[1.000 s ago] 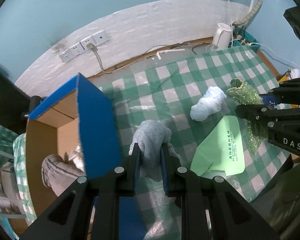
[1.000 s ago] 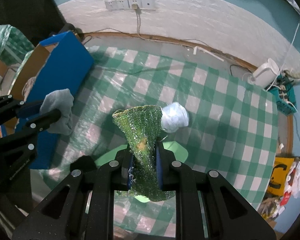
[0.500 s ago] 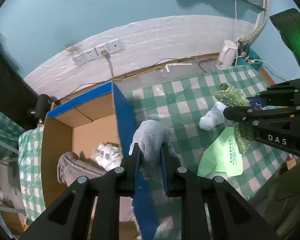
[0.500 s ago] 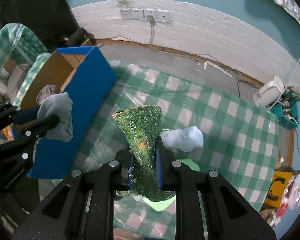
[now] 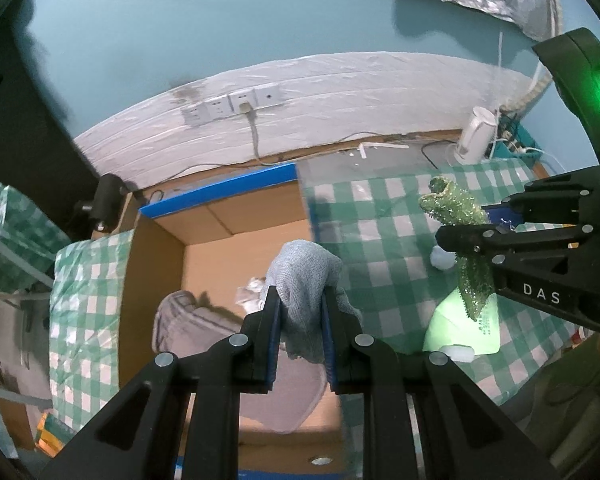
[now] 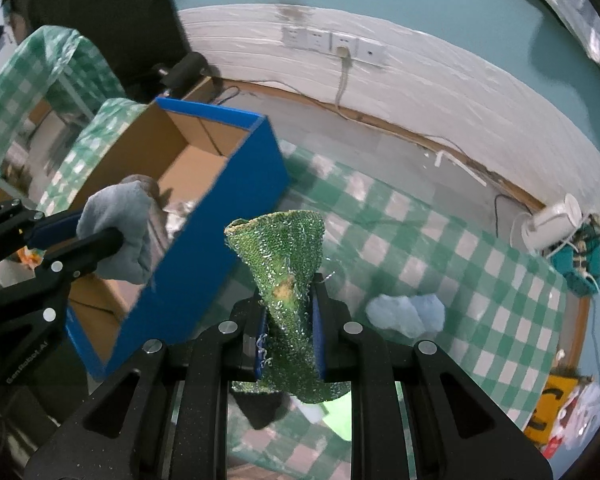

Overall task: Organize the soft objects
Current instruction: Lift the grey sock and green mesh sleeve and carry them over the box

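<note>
My left gripper (image 5: 299,297) is shut on a grey knitted cloth (image 5: 305,268) and holds it over the open blue cardboard box (image 5: 220,190). The cloth also shows in the right wrist view (image 6: 116,216), above the box (image 6: 220,216). My right gripper (image 6: 287,296) is shut on a green sparkly cloth (image 6: 286,248), held above the checked table to the right of the box. That cloth shows in the left wrist view (image 5: 458,208). A pale blue soft bundle (image 6: 406,312) lies on the table. Grey fabric (image 5: 188,320) lies inside the box.
A light green packet (image 5: 466,328) lies on the green checked tablecloth (image 6: 480,272). A white kettle (image 6: 552,222) stands at the table's far right. Wall sockets with a cable (image 5: 236,106) are behind. A checked-covered surface (image 5: 84,304) stands left of the box.
Both grippers have moved left with their cloths. The left one has gone from beside the box's blue wall to over its open inside. The right one has come closer to the box.
</note>
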`<action>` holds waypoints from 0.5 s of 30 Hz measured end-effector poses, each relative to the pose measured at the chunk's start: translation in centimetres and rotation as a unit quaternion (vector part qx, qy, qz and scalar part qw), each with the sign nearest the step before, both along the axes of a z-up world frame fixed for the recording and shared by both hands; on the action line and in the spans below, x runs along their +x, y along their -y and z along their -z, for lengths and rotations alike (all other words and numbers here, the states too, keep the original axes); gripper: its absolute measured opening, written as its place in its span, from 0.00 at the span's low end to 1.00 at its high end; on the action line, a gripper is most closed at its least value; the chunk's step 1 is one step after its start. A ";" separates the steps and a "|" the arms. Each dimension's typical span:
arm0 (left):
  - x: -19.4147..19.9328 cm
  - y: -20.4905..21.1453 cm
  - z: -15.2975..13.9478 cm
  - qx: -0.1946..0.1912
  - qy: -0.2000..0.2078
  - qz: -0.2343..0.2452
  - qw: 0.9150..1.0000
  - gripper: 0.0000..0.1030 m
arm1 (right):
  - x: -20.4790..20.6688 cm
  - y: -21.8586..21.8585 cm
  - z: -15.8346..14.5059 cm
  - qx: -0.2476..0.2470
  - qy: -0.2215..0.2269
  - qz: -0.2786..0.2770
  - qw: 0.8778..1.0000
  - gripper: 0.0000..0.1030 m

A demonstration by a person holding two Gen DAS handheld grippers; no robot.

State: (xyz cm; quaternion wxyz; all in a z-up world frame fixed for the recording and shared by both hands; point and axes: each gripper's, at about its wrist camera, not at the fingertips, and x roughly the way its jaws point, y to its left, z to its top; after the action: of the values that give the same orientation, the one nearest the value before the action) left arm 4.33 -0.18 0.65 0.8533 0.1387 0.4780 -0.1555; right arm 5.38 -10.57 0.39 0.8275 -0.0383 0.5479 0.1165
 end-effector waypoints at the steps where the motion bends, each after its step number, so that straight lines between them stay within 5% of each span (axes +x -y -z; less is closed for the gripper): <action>1: 0.1 -0.5 0.0 -0.001 0.001 -0.006 1.000 0.18 | 0.1 -0.4 -0.1 -0.001 0.001 -0.004 1.000 0.16; 15: 0.5 -7.6 1.3 0.007 -0.009 -0.071 0.997 0.18 | 1.7 -7.5 -0.6 -0.007 0.003 -0.061 0.998 0.16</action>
State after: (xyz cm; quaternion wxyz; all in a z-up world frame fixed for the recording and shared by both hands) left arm 4.86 7.40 -0.65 0.8567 0.1089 0.4956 -0.0922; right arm 7.07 -3.07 0.96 0.8202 -0.0776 0.5430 0.1624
